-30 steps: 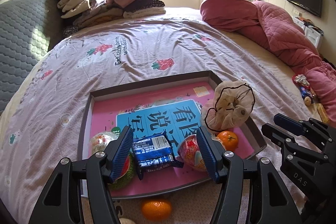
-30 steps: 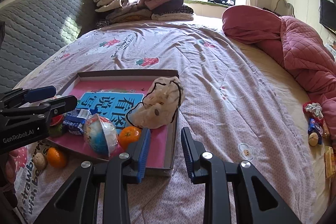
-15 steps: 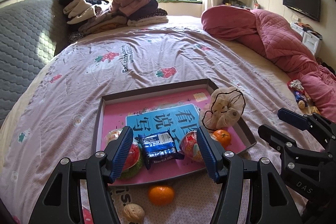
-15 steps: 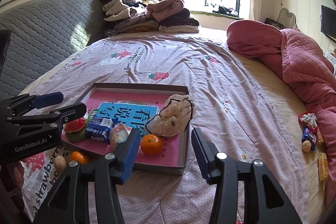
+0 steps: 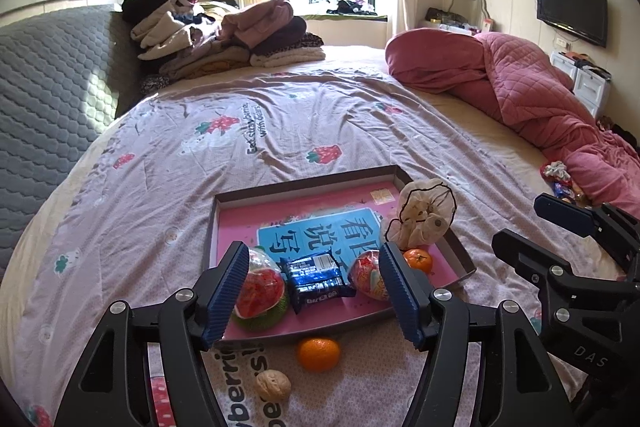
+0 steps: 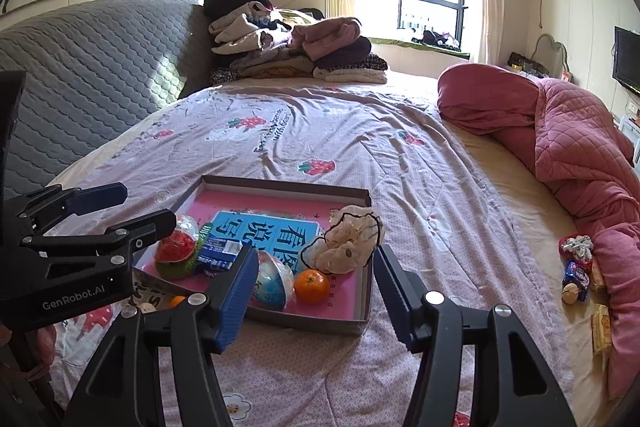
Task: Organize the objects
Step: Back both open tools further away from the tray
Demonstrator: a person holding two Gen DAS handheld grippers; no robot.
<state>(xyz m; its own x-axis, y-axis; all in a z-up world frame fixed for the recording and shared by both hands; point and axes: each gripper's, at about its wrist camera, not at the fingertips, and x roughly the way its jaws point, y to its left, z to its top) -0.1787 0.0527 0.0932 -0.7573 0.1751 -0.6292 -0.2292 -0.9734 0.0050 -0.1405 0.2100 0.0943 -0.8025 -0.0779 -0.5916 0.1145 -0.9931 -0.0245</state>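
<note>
We are over a wide bed in a sunlit bedroom, its strawberry-print sheet serving as our work surface. On it lies a shallow box with a pink floor, already holding a blue snack packet, two plastic-wrapped toys, a beige drawstring pouch and an orange. Just outside its near wall sit a second orange and a walnut. More snacks lie well apart by the pink quilt. Our left gripper and right gripper both hang above the box, jaws just widened and now spread, nothing between them. We judge we are between picks; next we should drop onto the loose orange or walnut, close gently, and carry it over the wall.
</note>
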